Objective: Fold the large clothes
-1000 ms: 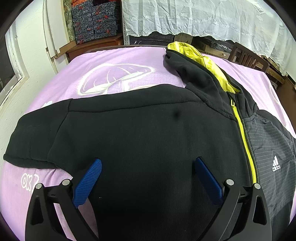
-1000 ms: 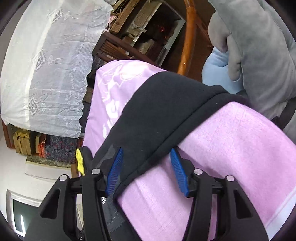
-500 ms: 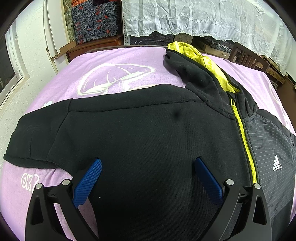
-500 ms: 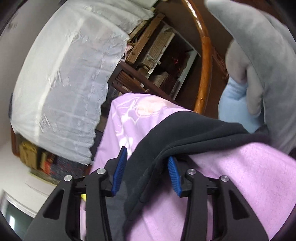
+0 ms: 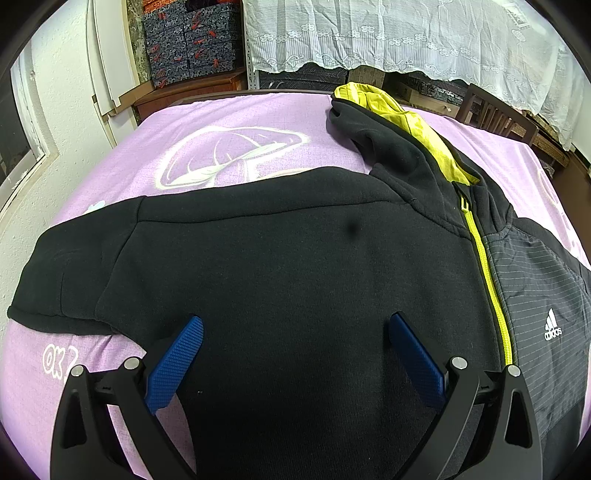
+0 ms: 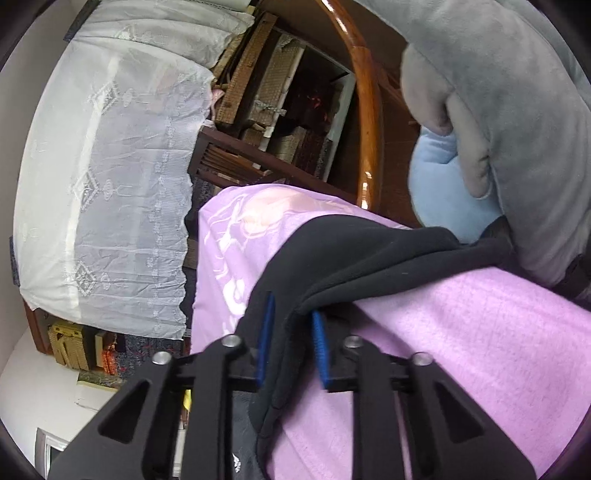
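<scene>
Progress: early, no fold visible | black zip-up hoodie with yellow-lined hood spread flat on purple bedsheet | left claw open above it | right claw clamps sleeve edge, 6 o'clock

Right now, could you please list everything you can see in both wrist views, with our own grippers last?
hooded jacket: one, black with a yellow zip and hood lining, spread flat on the bed, zip side up.
bedspread: one, lilac with white drawings, under the jacket.
lace curtain: one, white, hanging beyond the bed's far edge.
patterned boxes: a stack, dark with red marks, far left corner.
wooden chair: one, dark brown, beside the bed's far right.
plush toy: one, grey, with a pale blue cushion beside it.
left gripper: black, blue pads, jaws wide open over the jacket.
right gripper: black, blue pads, jaws shut on the jacket's sleeve.
</scene>
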Demonstrator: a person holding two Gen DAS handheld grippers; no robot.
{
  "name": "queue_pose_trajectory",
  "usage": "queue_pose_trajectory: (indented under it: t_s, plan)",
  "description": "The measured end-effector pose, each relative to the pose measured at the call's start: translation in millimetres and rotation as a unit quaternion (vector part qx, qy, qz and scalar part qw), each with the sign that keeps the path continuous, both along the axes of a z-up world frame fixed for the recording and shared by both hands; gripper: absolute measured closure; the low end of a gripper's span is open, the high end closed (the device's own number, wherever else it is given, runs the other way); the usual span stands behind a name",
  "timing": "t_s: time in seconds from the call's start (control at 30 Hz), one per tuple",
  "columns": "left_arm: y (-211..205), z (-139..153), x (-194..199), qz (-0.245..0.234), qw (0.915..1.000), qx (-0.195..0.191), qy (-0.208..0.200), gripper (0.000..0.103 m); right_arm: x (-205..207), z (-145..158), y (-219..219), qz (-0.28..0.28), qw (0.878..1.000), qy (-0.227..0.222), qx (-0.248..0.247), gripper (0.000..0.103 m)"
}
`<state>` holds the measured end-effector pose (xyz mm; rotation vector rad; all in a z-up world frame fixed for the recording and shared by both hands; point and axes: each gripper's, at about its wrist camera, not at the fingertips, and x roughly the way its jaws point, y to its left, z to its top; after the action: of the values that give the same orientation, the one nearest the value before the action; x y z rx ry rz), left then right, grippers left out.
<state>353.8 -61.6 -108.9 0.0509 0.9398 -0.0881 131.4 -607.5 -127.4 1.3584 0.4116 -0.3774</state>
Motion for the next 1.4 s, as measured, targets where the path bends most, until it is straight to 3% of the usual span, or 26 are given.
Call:
queue_pose_trajectory:
  t_s: [0.13,0.3,0.43,0.57,0.63,0.77,0.93,1.07,1.13,1.17,1.3,1.4]
  plan:
    - [0,0,0,-0.001,1.0,0.0,0.0,0.003,-1,-3,-1,0.002,1.0,-0.009,-0.003,0.098]
    - [0,0,1,-0.001,1.0,0.0,0.0,0.003,5,23,13,0.017,0.995,-0.003,-0.095,0.098]
    - [0,0,0,-0.001,1.0,0.0,0.0,0.003,9,54,36,0.046,0.985,-0.033,-0.162,0.099]
    - [0,0,0,-0.001,1.0,0.0,0.0,0.003,16,95,80,0.088,0.962,-0.054,-0.254,0.099]
    - [0,0,1,-0.001,1.0,0.001,0.0,0.003,24,115,116,0.121,0.941,-0.057,-0.311,0.099]
    - [0,0,0,-0.001,1.0,0.001,0.0,0.003,48,131,180,0.193,0.905,-0.052,-0.374,0.099]
    - [0,0,1,-0.001,1.0,0.0,0.0,0.003,84,108,239,0.298,0.876,-0.016,-0.38,0.098]
    - [-1,-1,0,-0.001,1.0,0.001,0.0,0.003,111,70,262,0.371,0.848,0.062,-0.372,0.093]
    - [-1,-1,0,-0.001,1.0,0.001,0.0,0.003,114,51,259,0.392,0.848,0.093,-0.345,0.092]
    - [0,-1,1,-0.001,1.0,0.001,0.0,0.003,114,45,253,0.4,0.856,0.093,-0.315,0.09]
    - [0,-1,1,0.0,1.0,0.001,0.0,0.003,96,46,223,0.391,0.891,0.044,-0.228,0.064]
    - [0,-1,1,-0.001,1.0,0.001,0.0,0.003,82,47,200,0.361,0.914,0.019,-0.185,0.063]
